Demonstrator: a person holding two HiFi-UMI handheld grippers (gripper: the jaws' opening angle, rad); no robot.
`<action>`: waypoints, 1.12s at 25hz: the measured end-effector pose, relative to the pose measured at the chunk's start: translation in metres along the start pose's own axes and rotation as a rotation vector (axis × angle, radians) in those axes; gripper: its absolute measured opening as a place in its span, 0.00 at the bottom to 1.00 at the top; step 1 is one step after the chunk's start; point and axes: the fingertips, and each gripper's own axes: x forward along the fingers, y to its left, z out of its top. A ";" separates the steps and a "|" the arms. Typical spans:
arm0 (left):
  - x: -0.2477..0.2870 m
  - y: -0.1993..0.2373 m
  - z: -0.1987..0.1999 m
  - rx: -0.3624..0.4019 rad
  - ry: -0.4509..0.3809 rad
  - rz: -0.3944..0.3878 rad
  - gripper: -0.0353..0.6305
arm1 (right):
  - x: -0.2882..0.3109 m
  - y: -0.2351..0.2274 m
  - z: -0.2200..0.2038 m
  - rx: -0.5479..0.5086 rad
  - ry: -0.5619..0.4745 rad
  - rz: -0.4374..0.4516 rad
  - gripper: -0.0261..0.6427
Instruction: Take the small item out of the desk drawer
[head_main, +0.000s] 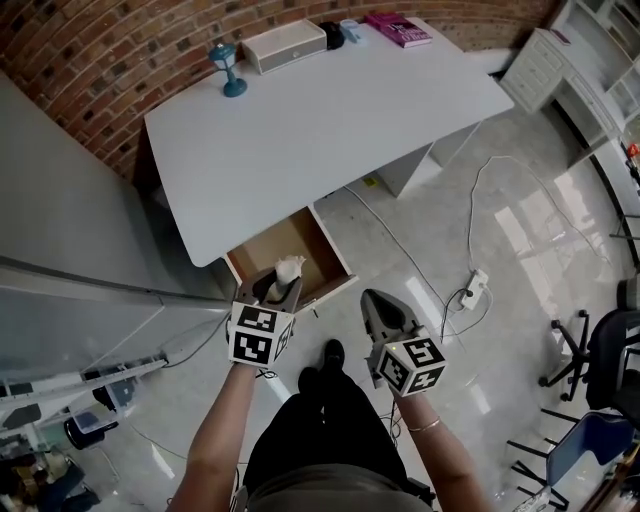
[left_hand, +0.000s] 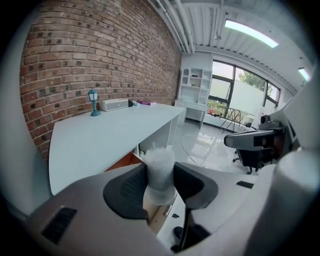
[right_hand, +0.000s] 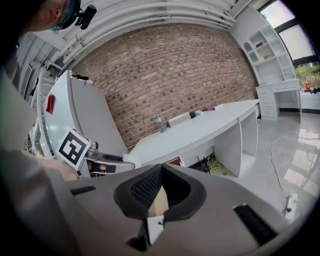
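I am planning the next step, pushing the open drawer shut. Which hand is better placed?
Right, probably. The right gripper is empty with jaws together near the drawer; the left gripper holds the white item.

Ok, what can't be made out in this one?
- Near end of the drawer, head view: covered by the left gripper and the white item it holds.
- What the white item is: small in the head view, blurred in the left gripper view.
- Print on the pink book, head view: too small.
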 end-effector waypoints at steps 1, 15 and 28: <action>-0.004 0.002 0.002 -0.004 -0.009 0.006 0.31 | -0.001 0.002 0.002 -0.006 -0.003 0.002 0.05; -0.059 0.014 0.019 -0.055 -0.130 0.066 0.31 | -0.012 0.026 0.022 -0.064 -0.035 0.023 0.05; -0.098 0.025 0.024 -0.085 -0.218 0.123 0.31 | -0.021 0.044 0.041 -0.116 -0.074 0.031 0.04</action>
